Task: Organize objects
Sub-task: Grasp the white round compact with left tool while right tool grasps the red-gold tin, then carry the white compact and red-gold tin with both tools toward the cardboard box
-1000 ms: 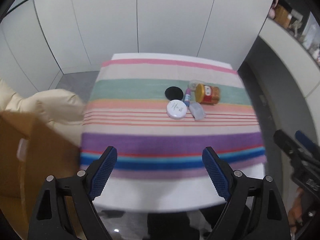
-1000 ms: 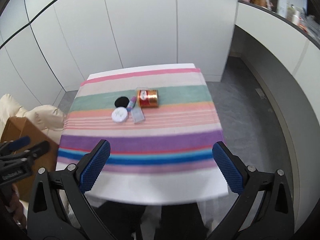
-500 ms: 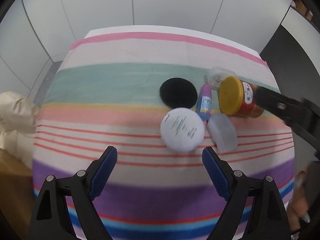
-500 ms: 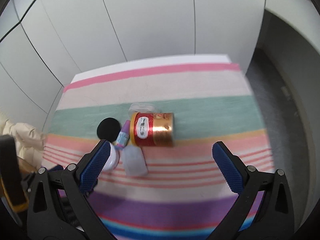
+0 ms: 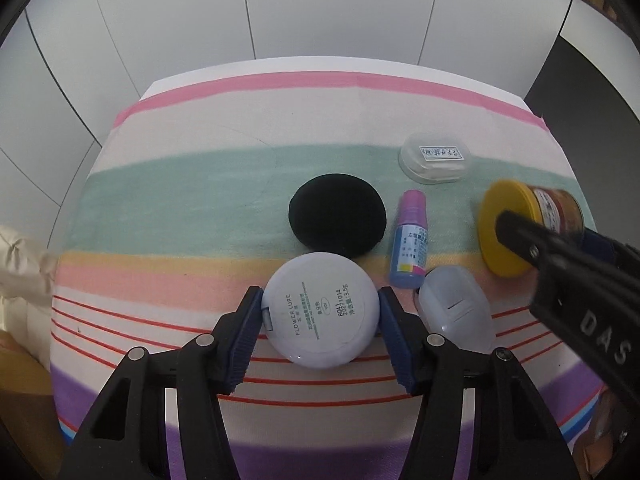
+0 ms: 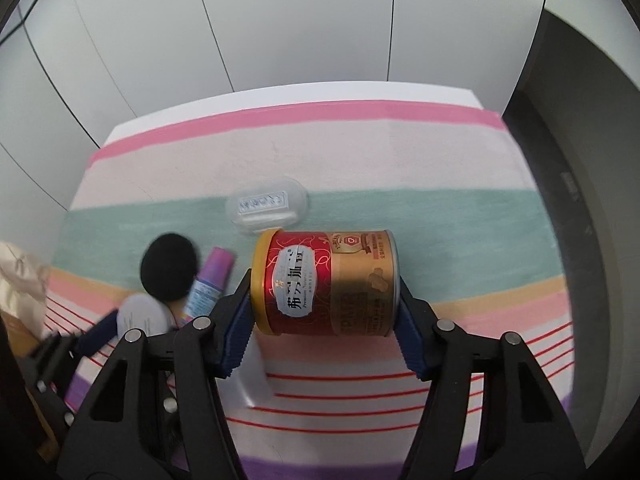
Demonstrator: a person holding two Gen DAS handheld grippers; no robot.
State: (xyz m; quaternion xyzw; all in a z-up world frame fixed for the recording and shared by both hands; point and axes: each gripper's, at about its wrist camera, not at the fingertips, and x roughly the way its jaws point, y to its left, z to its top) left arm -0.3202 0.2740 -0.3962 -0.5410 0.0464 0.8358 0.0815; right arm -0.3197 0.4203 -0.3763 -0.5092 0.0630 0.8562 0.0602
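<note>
A white round compact [image 5: 321,309] lies on the striped cloth [image 5: 200,208]. My left gripper [image 5: 320,316] is shut on it, its blue pads touching both sides. A red and gold can [image 6: 326,282] with a yellow lid [image 5: 505,227] lies on its side. My right gripper [image 6: 325,312] is shut on the can, one pad on the lid end, one on the base. A black round pad [image 5: 337,215], a small purple-capped bottle [image 5: 411,245], a frosted plastic case [image 5: 456,309] and a clear labelled box [image 5: 436,157] lie between and behind them.
The striped cloth covers a small table whose far edge [image 6: 288,92] stands near white wall panels. A cream cushion [image 5: 20,264] sits off the table's left side. A dark floor gap [image 6: 576,200] runs along the right side.
Both grippers moved forward and down to the objects. The left closed around the white compact, the right closed around the can.
</note>
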